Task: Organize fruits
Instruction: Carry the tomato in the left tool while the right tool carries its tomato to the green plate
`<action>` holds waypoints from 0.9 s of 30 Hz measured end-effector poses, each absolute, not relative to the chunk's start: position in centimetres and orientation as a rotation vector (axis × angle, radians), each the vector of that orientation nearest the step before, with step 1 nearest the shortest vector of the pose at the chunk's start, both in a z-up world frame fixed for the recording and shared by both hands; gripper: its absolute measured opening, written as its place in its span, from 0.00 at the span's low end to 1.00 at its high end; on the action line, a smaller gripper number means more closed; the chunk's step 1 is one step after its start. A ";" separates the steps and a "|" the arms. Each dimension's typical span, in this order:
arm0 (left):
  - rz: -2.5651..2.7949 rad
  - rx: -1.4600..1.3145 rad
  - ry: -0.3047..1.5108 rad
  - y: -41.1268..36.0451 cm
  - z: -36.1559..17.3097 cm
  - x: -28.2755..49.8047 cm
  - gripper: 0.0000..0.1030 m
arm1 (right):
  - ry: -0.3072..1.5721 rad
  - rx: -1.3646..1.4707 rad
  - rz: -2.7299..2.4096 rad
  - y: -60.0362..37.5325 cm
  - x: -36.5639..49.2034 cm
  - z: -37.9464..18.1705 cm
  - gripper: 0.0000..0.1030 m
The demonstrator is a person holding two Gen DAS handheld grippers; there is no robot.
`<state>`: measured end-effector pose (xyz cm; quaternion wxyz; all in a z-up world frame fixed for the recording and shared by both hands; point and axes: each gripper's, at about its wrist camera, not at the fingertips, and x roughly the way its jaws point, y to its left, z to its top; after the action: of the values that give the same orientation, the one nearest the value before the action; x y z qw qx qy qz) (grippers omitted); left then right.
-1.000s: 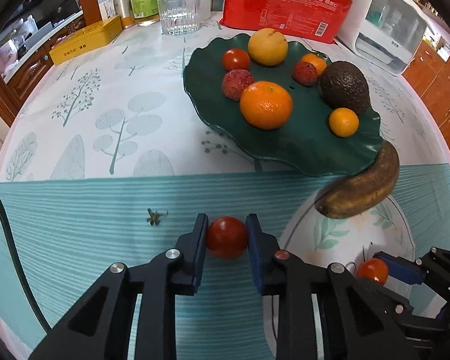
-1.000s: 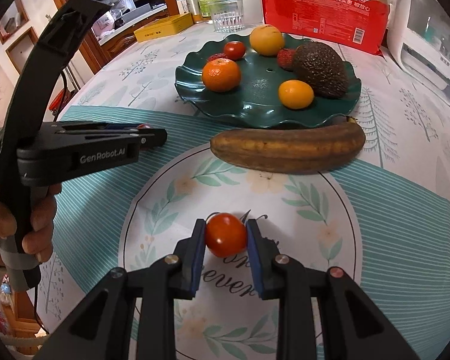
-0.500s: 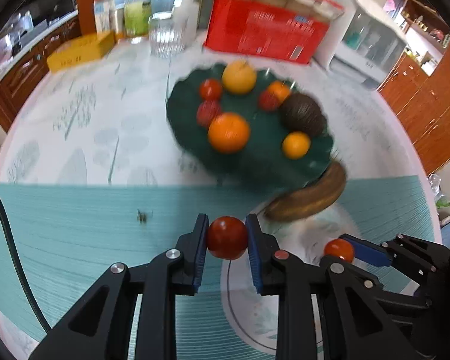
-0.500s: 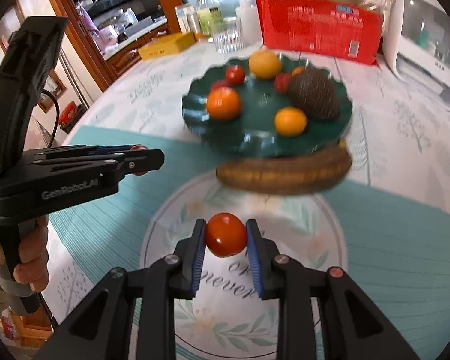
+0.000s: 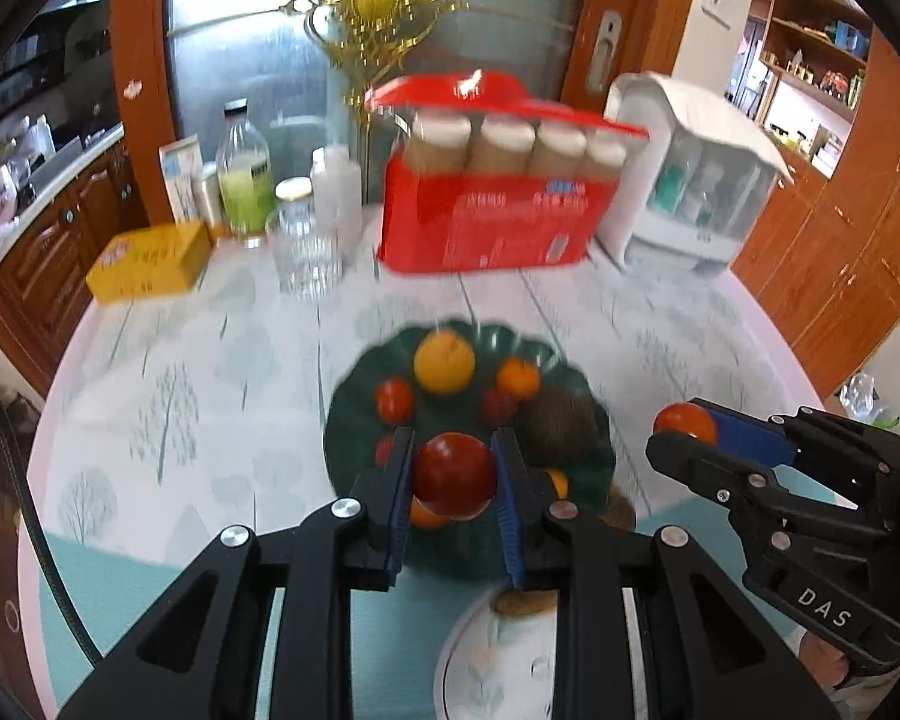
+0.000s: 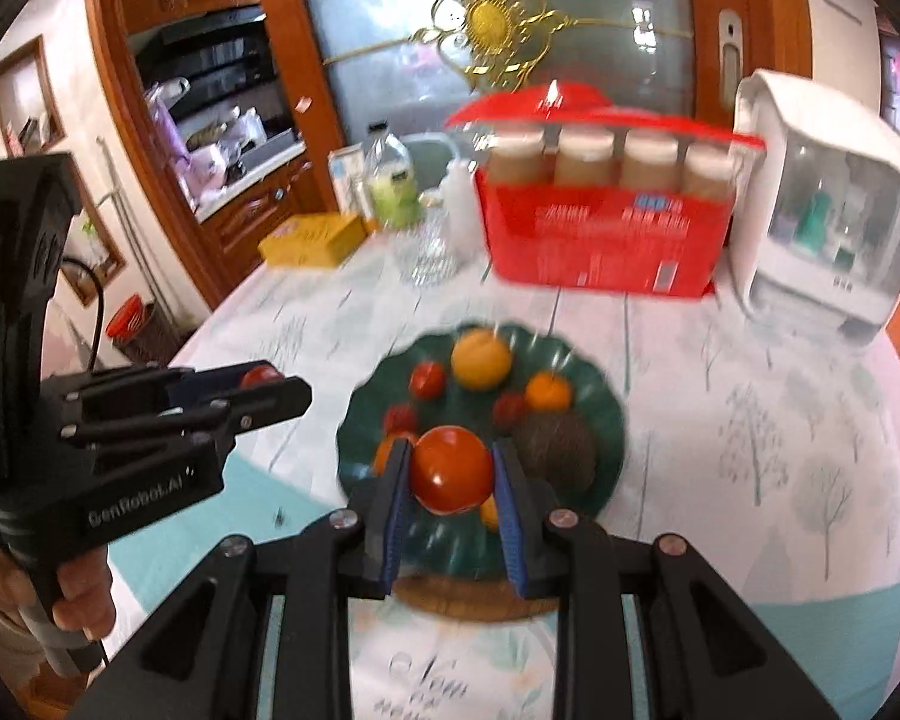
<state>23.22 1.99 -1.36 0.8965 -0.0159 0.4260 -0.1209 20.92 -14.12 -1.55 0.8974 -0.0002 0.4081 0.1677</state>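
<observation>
Two hand-held black tongs are raised above a round tabletop [image 5: 210,372] covered in a pale tree-print cloth. The left tongs [image 5: 453,483] are clenched on a dark red tomato [image 5: 455,475], held between their blue pads. The right tongs [image 6: 450,477] grip an orange-red tomato [image 6: 451,468] the same way. Both tomatoes are up in the air, in front of a dark green plate [image 6: 606,414] with a wavy rim that sits at the middle of the tabletop.

On the plate, partly blurred, a large yellow-orange fruit [image 6: 481,358] lies at 12 o'clock, a small red tomato [image 6: 427,380] at 10 o'clock, a small orange [image 6: 547,391] at 1 o'clock, and a dark avocado [image 6: 555,447] at 4 o'clock. A brown banana [image 6: 480,591] lies on the cloth by the rim at 6 o'clock, mostly hidden by the tongs.

Beyond the plate, at 12 o'clock on the tabletop, stands a red pack of paper cups [image 5: 486,222], with a drinking glass [image 5: 306,252] and a yellow box [image 5: 150,261] at 10 o'clock and a white appliance [image 5: 690,180] at 2 o'clock.
</observation>
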 end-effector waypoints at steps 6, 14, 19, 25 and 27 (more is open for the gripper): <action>-0.247 -0.072 0.873 1.9 -0.7 26.7 0.23 | 0.847 0.022 0.315 -14.0 24.5 -1.3 0.26; -0.246 -0.097 0.956 1.6 -4.8 29.9 0.23 | 0.928 0.030 0.303 -13.0 26.8 -5.3 0.26; -0.247 -0.078 1.008 1.2 -7.7 31.0 0.23 | 0.989 0.032 0.293 -12.8 27.5 -8.0 0.26; -0.251 -0.059 1.054 1.0 -9.9 32.0 0.27 | 1.030 0.017 0.285 -12.5 27.8 -10.1 0.26; -0.249 -0.055 1.056 1.0 -10.2 32.1 0.35 | 1.039 0.009 0.283 -12.3 27.9 -10.4 0.27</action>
<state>32.10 1.01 -10.20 0.8560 -0.0263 0.5026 -0.1184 27.85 -12.35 -10.36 0.8585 0.0044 0.4947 0.1347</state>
